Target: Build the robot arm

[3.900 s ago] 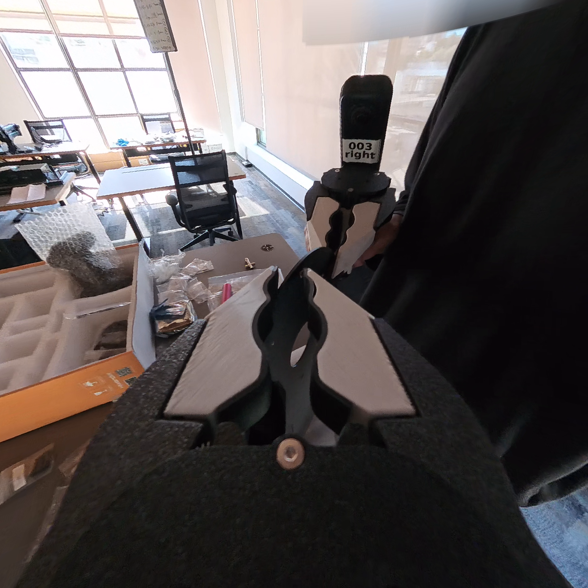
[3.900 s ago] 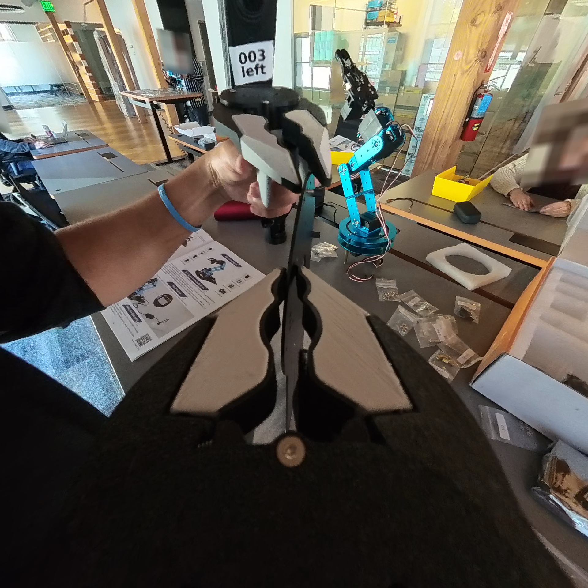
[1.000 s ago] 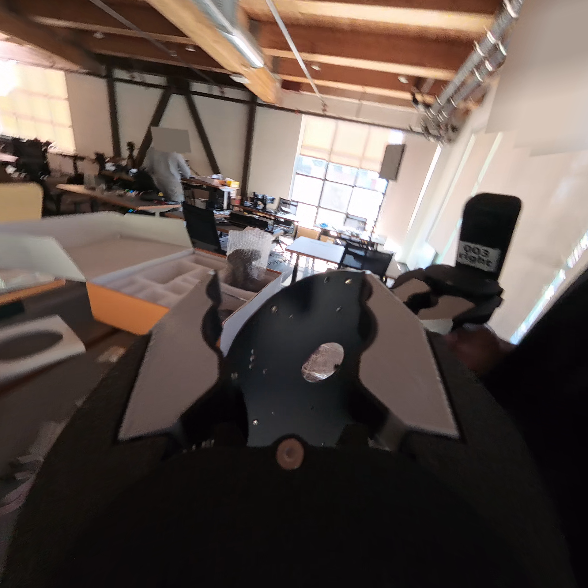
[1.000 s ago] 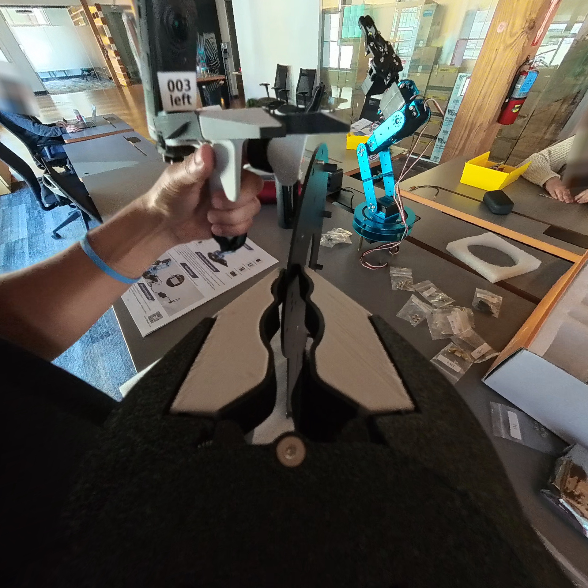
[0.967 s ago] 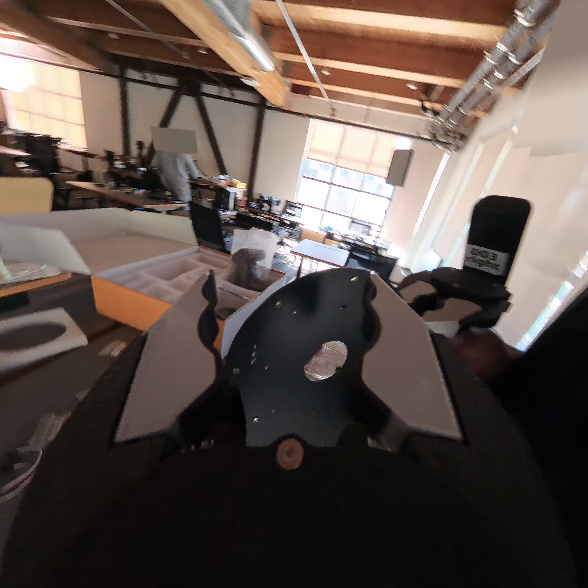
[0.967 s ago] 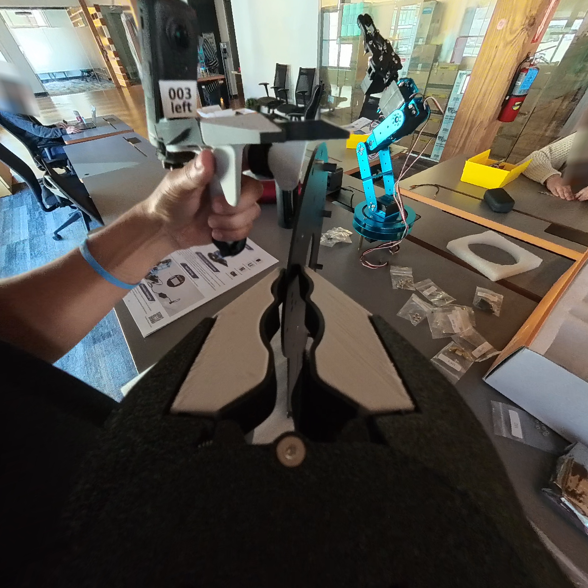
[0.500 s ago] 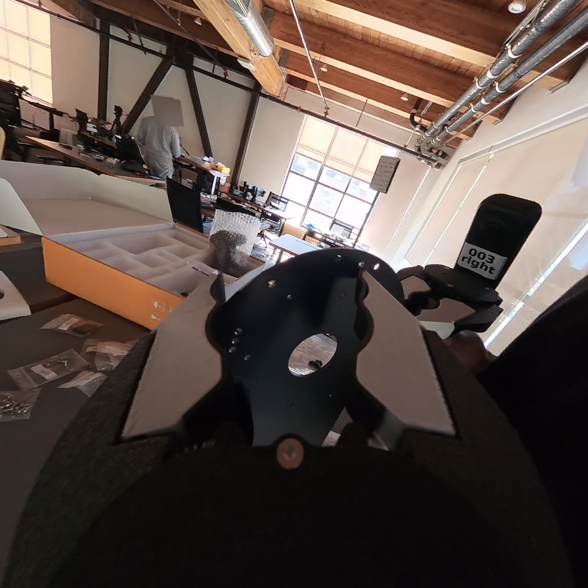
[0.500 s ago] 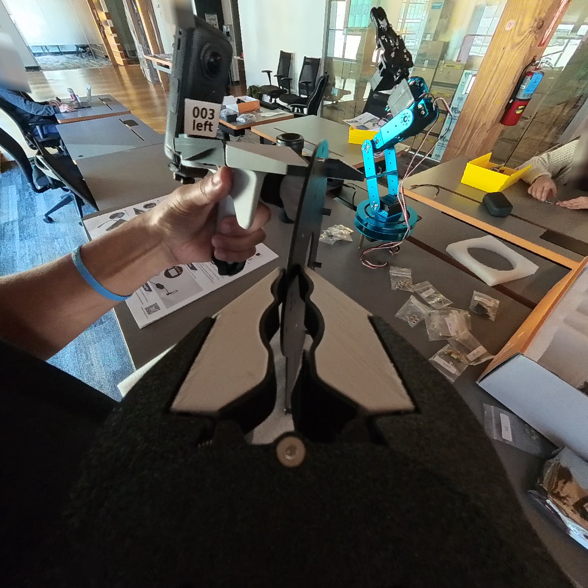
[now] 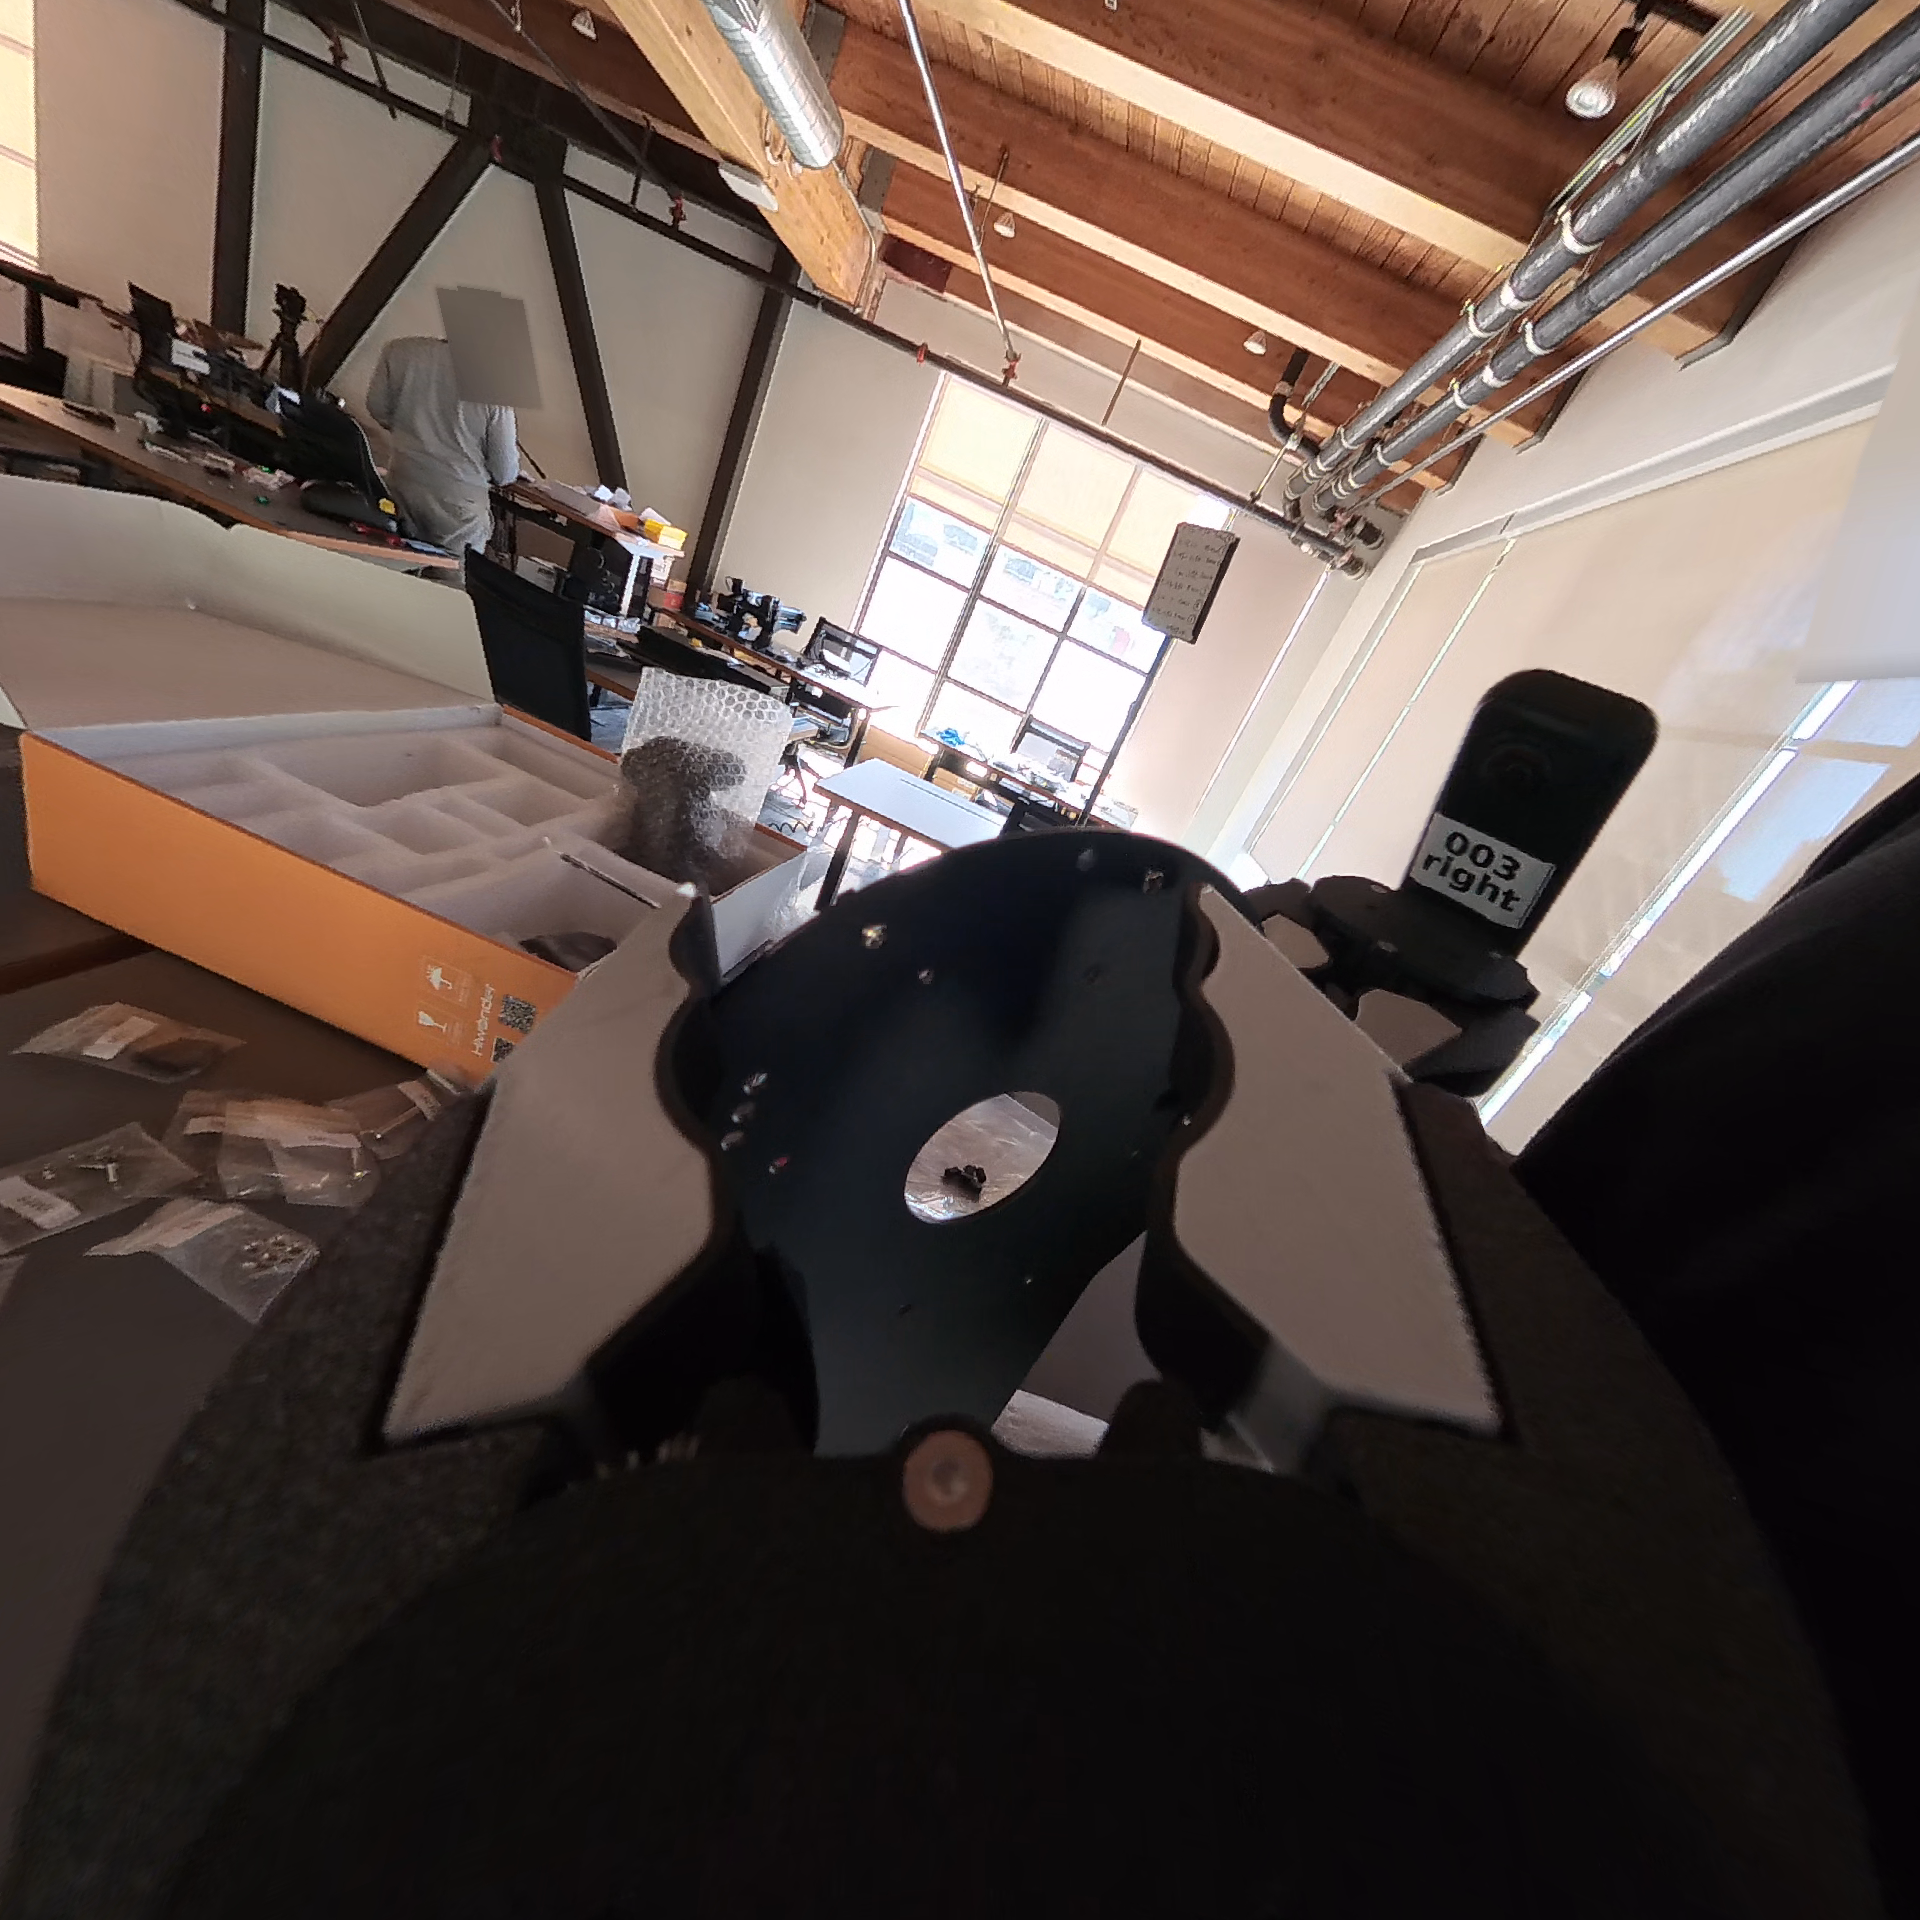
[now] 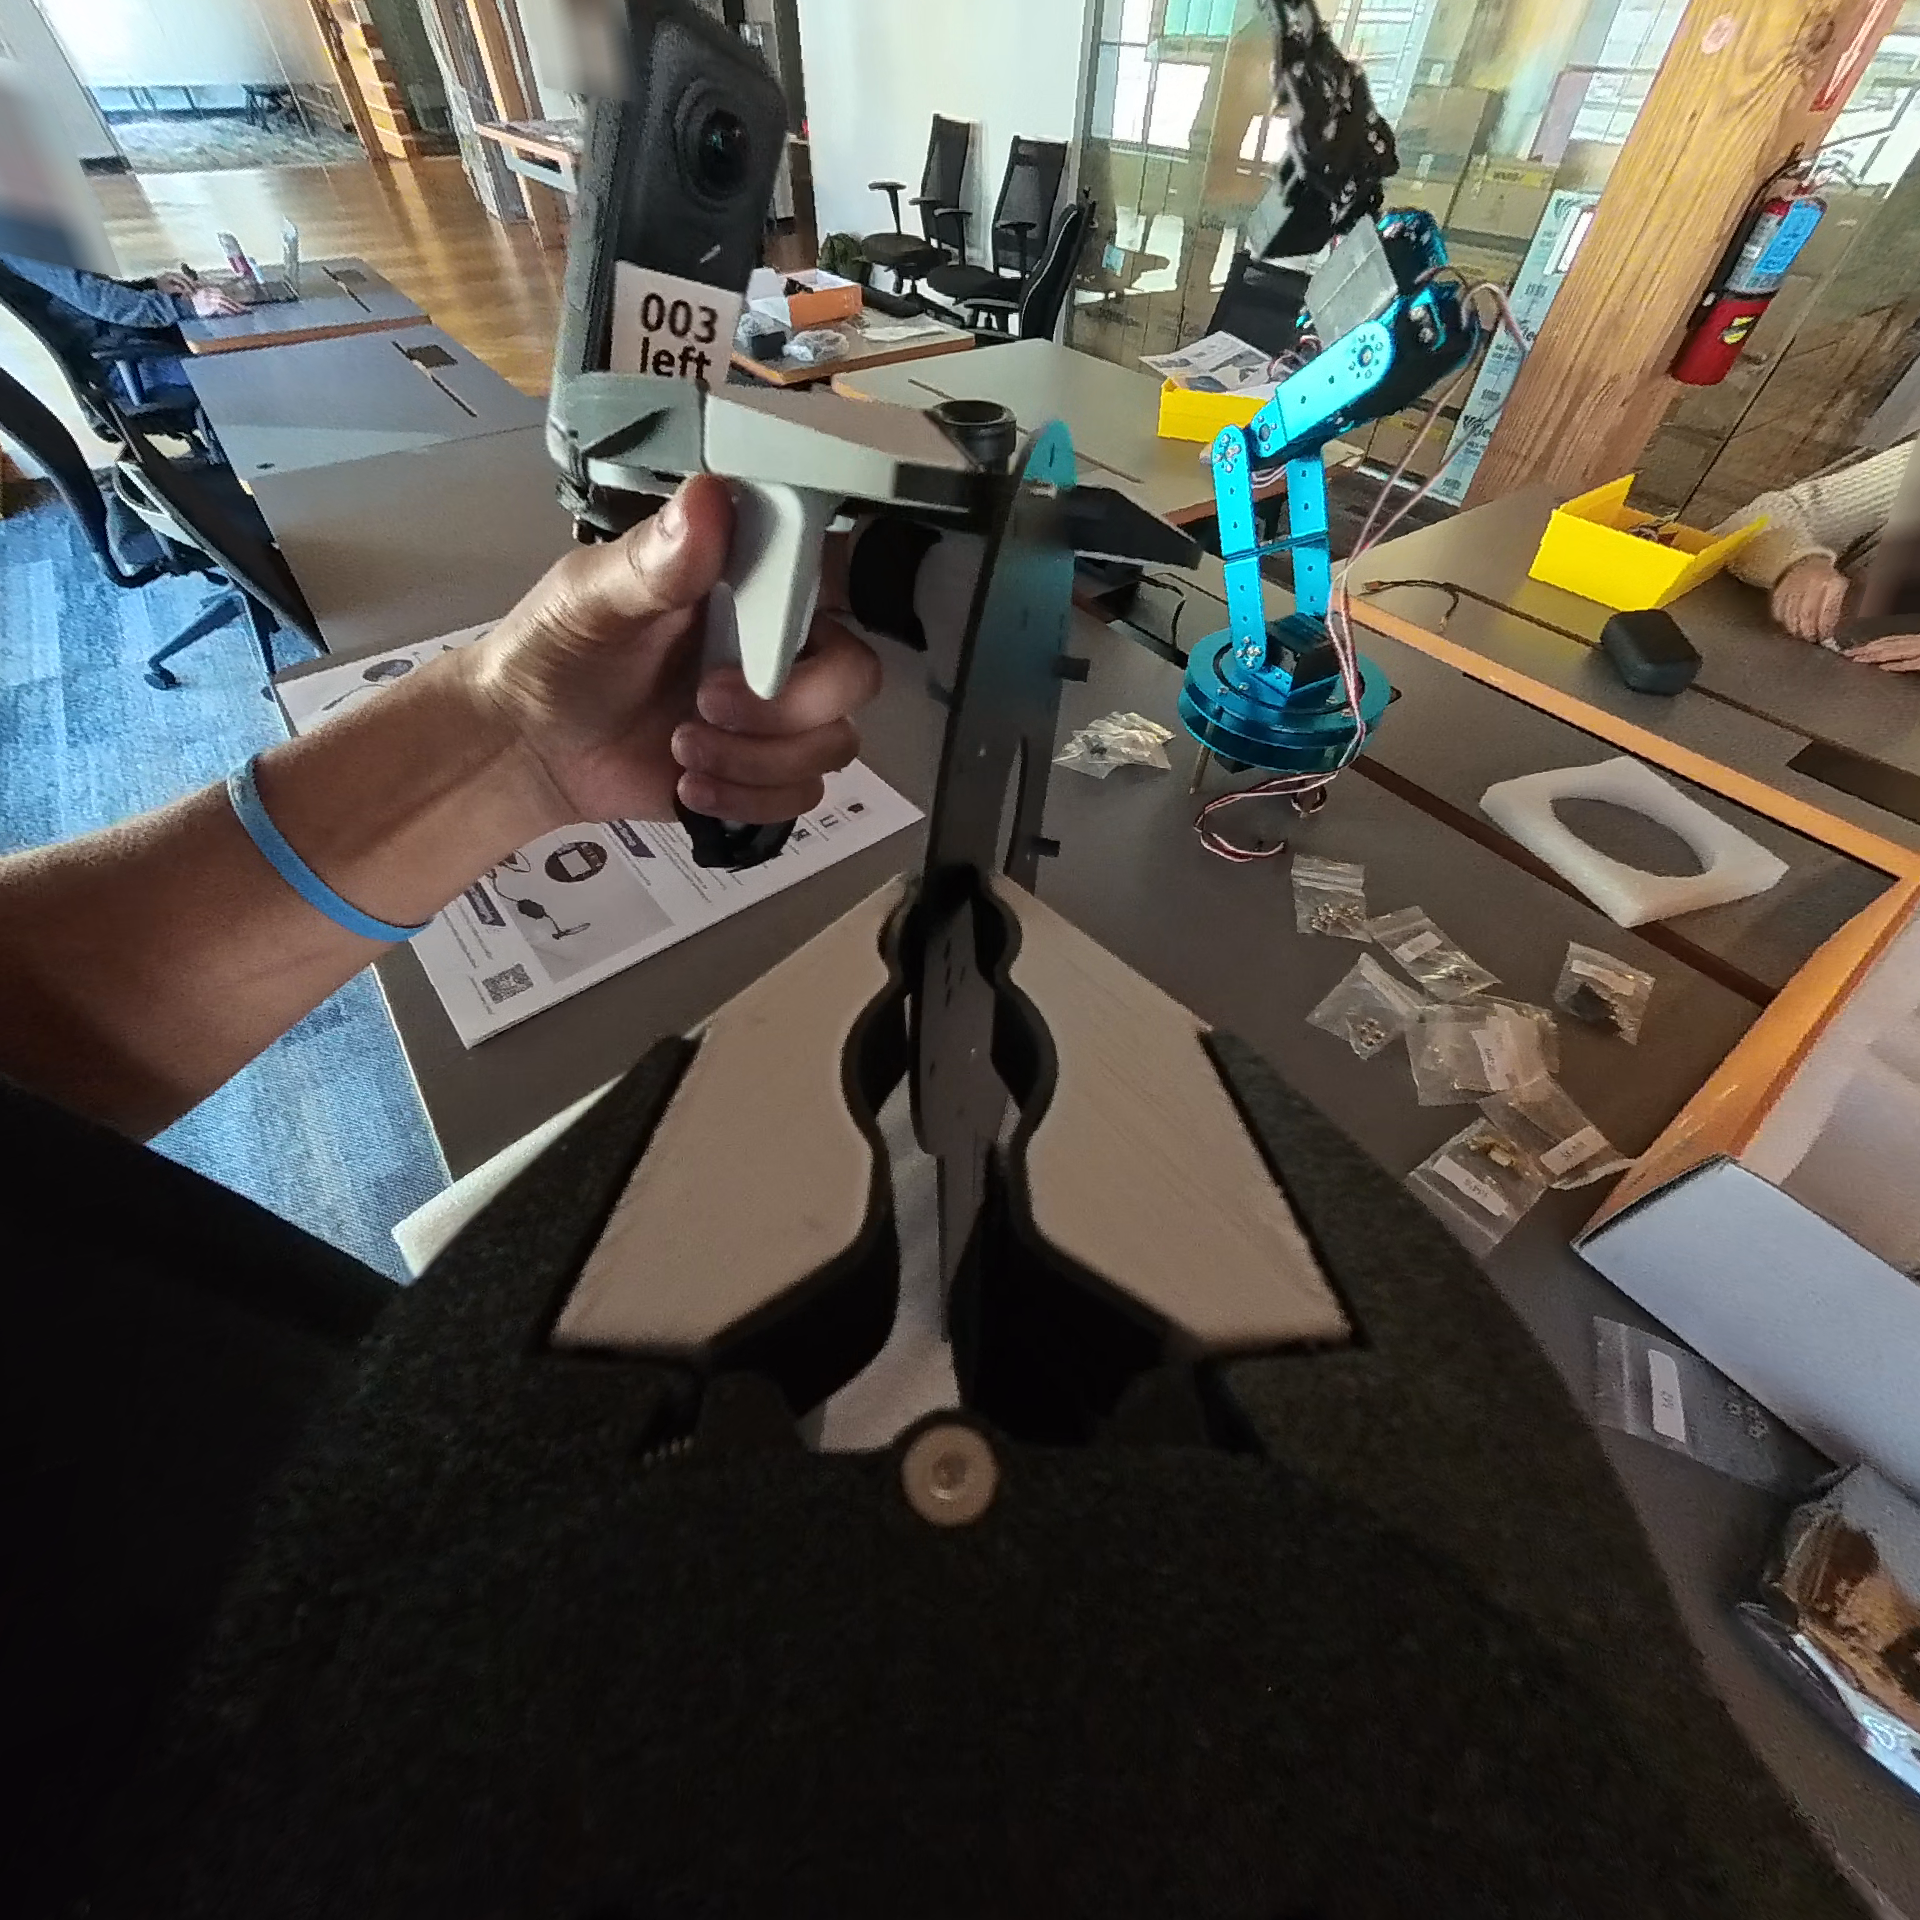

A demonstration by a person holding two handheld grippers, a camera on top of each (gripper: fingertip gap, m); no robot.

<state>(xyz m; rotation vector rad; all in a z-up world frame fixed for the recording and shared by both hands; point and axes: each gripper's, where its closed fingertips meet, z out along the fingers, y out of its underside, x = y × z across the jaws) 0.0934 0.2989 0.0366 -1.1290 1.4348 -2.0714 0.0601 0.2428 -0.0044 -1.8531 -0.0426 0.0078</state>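
Note:
A black metal plate [image 10: 997, 644] with a round hole in the middle and small screw holes stands edge-on in the right wrist view. My right gripper [image 10: 951, 883] is shut on its near edge and holds it upright above the table. My left gripper [image 9: 940, 904] is open, its fingers spread wide, and the plate [image 9: 883, 1039] shows face-on between them. I cannot tell if the fingers touch it. In the right wrist view a bare hand holds the left gripper [image 10: 1081, 509] level, pointing across the plate's top.
An open orange box with white foam [image 9: 260, 883] lies on the grey table. Several small bags of parts [image 10: 1455, 1039] lie beside it. A blue robot arm [image 10: 1288, 582], a white foam ring [image 10: 1631, 842] and an instruction sheet [image 10: 582, 914] are farther off. About 8 cm separates my left fingertips from my right.
My left gripper, shut on the plate's edge 3.9 s ago, has let go, opened wide and turned to face the plate. My right gripper has kept hold throughout.

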